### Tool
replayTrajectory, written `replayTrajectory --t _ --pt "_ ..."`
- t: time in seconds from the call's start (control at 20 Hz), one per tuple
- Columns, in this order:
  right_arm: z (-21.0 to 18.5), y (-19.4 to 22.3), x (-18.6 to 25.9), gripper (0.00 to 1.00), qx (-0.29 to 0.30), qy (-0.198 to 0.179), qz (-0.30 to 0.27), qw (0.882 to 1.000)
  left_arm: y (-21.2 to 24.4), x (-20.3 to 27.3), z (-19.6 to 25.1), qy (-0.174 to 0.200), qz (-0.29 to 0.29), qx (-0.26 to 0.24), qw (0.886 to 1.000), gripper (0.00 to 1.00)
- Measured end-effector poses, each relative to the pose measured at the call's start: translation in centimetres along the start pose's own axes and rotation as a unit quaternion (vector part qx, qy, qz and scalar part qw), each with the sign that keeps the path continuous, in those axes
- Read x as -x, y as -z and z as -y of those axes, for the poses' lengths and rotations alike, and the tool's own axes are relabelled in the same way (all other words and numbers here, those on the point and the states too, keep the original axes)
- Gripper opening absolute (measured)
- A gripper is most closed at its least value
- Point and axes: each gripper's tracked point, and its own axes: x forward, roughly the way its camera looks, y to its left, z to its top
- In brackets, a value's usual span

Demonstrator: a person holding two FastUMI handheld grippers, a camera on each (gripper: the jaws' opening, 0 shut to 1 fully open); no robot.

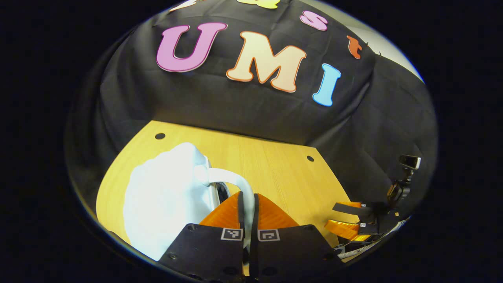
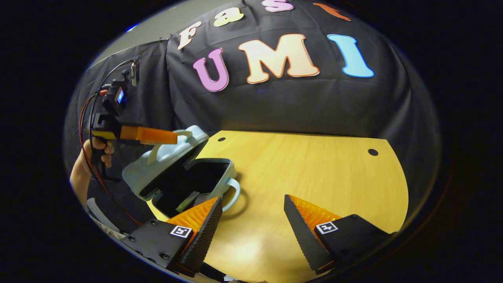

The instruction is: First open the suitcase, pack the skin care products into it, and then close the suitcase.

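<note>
Left hand-held gripper (image 1: 248, 214) clamps lid handle (image 1: 235, 182) — suitcase (image 2: 184, 173) half-open.

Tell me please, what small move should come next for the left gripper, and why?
Probably lower the pale blue suitcase lid until it shuts. The left gripper is shut on the lid's white handle, the lid stands half raised over the suitcase's dark inside, and a green item already lies in it. The right gripper hangs open over the wooden table.
</note>
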Motion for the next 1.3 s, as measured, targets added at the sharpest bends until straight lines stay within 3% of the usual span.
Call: replayTrajectory --t 0.25,0.35,0.45,0.6,0.8,1.05,1.15,1.2,1.25,1.3 --pt "5.2 2.0 3.5 0.98 -0.002 0.016 -0.008 1.0 4.8 -3.6 1.7 -0.04 -0.034 -0.022 0.998 0.04" --pt "6.9 2.1 4.8 0.98 -0.003 0.022 -0.007 1.0 4.4 -4.2 2.5 -0.061 -0.007 -0.045 0.997 0.11" --pt "8.0 1.3 5.7 0.98 -0.009 0.03 0.004 1.0 3.4 -3.7 3.7 -0.073 0.018 -0.064 0.995 0.33" --pt "8.2 -2.1 6.3 0.98 -0.012 0.042 0.057 0.997 -0.5 -3.0 3.9 -0.118 0.097 -0.116 0.981 1.0" --pt "7.4 -8.7 7.1 0.98 -0.015 0.07 0.157 0.985 -3.5 1.0 4.8 -0.144 0.157 -0.146 0.966 0.94" --pt "6.6 -17.6 11.3 0.98 0.015 0.131 0.299 0.945 -6.2 4.1 5.1 -0.139 0.198 -0.156 0.958 0.96" --pt "5.5 -19.3 12.6 0.94 0.034 0.144 0.33 0.932 -7.3 5.6 5.0 -0.14 0.219 -0.159 0.952 0.96" --pt "4.7 -19.9 13.2 0.98 0.043 0.148 0.343 0.927 -8.0 6.2 5.0 -0.141 0.232 -0.158 0.949 0.96" --pt "4.0 -20.3 13.7 0.94 0.05 0.149 0.35 0.923 -8.8 6.8 5.0 -0.14 0.245 -0.16 0.946 0.96" --pt "3.5 -20.6 13.8 0.97 0.06 0.151 0.354 0.921 -9.2 7.3 5.0 -0.138 0.249 -0.16 0.945 0.96"
